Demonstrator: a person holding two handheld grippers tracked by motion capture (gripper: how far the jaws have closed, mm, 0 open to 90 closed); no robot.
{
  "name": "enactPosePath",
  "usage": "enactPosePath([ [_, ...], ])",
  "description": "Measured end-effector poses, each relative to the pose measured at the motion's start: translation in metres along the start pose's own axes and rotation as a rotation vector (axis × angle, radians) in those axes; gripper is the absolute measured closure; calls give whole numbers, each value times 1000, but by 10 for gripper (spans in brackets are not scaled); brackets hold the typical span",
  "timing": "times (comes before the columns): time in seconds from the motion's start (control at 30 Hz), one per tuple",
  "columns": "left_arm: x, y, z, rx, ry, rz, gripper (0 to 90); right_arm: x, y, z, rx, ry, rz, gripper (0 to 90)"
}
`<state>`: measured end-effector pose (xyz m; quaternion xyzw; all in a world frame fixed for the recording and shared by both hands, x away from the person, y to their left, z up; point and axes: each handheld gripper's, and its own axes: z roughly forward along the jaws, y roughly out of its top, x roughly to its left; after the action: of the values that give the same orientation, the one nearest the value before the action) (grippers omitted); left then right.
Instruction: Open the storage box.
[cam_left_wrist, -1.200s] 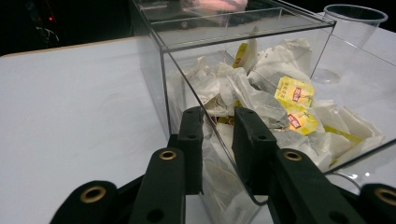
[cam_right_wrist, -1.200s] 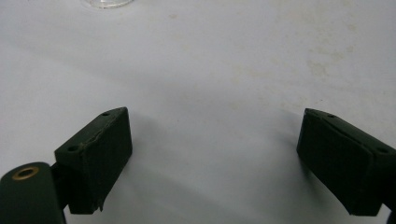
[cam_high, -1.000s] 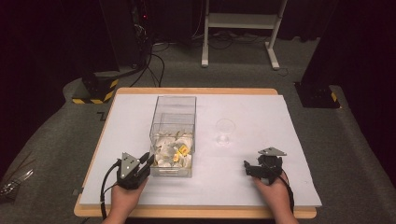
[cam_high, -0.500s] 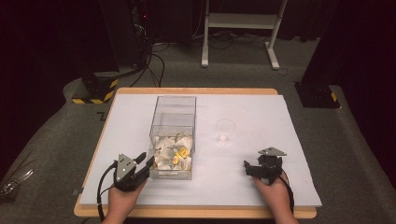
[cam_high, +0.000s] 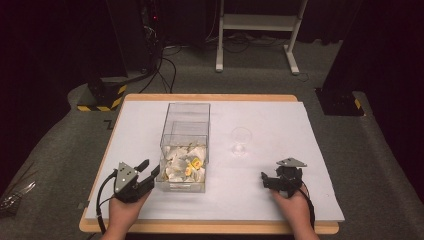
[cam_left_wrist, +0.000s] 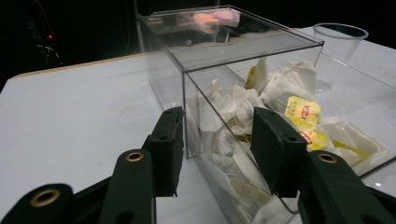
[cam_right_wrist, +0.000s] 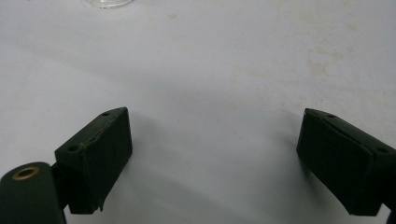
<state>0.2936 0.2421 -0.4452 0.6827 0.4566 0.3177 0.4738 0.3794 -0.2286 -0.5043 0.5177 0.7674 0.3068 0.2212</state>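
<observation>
We see the clear rectangular plastic box of white and yellow tea bags mid-table; left gripper at its near corner, jaws just opening, clasping nothing; right gripper well right of it, jaws wide apart

Bright table, dark surroundings; close fingers blurred, box glare.

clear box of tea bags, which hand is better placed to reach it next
Left. The left hand-held gripper sits right beside the clear box, jaws open toward its corner; the right hand-held gripper rests apart.
</observation>
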Motion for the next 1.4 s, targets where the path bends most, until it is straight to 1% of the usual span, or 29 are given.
enactPosePath([
  [0.17, 13, -4, 3, 14, 24, -10, 514, 0, 0, 0, 0, 0, 0, 103],
  [0.27, 23, -8, 8, 42, 45, -7, 499, 0, 0, 0, -2, 1, 1, 103],
  [0.4, 35, -14, 14, 76, 64, -14, 484, 0, 0, 0, -2, 1, 1, 103],
  [0.53, 45, -19, 19, 109, 77, -4, 479, 0, 0, 0, -1, 0, 1, 104],
  [0.67, 55, -27, 26, 158, 79, 0, 468, 0, 0, 0, 0, 0, 1, 103],
  [0.73, 60, -32, 31, 185, 89, 4, 463, 0, 0, 0, -1, 0, 1, 103],
  [0.77, 64, -37, 36, 220, 93, 2, 459, 0, 0, 0, 0, 1, 1, 104],
  [0.8, 64, -37, 36, 220, 93, 2, 457, 0, 0, 0, 0, 1, 1, 104],
  [0.83, 65, -40, 39, 247, 92, 1, 457, 0, 0, 0, -1, 0, 1, 103],
  [0.87, 66, -42, 40, 260, 95, 8, 450, 0, 0, 0, 0, 0, 1, 104],
  [0.93, 68, -45, 43, 279, 97, 10, 441, 0, 0, 0, 0, 0, 1, 104],
  [1.0, 69, -47, 46, 288, 93, 2, 433, 0, 0, 0, -2, 0, 3, 105],
  [1.03, 69, -47, 47, 299, 92, 8, 430, -1, 0, 0, -4, 4, 2, 108],
  [1.07, 68, -47, 47, 298, 90, 9, 412, -1, 0, 0, -5, 9, 7, 110],
  [1.13, 68, -47, 46, 297, 87, 7, 408, -1, 0, 0, -8, 9, 8, 111],
  [1.27, 69, -47, 50, 333, 86, -4, 384, 0, 0, 0, -3, 2, 3, 110],
  [1.3, 69, -47, 52, 356, 84, 6, 358, 0, 0, 0, -6, -1, -2, 113],
  [1.37, 69, -47, 52, 356, 86, -1, 355, 0, 0, -1, -6, -3, -3, 119],
  [1.4, 69, -47, 52, 357, 90, -5, 344, 1, 0, -1, -10, -2, -15, 134],
])
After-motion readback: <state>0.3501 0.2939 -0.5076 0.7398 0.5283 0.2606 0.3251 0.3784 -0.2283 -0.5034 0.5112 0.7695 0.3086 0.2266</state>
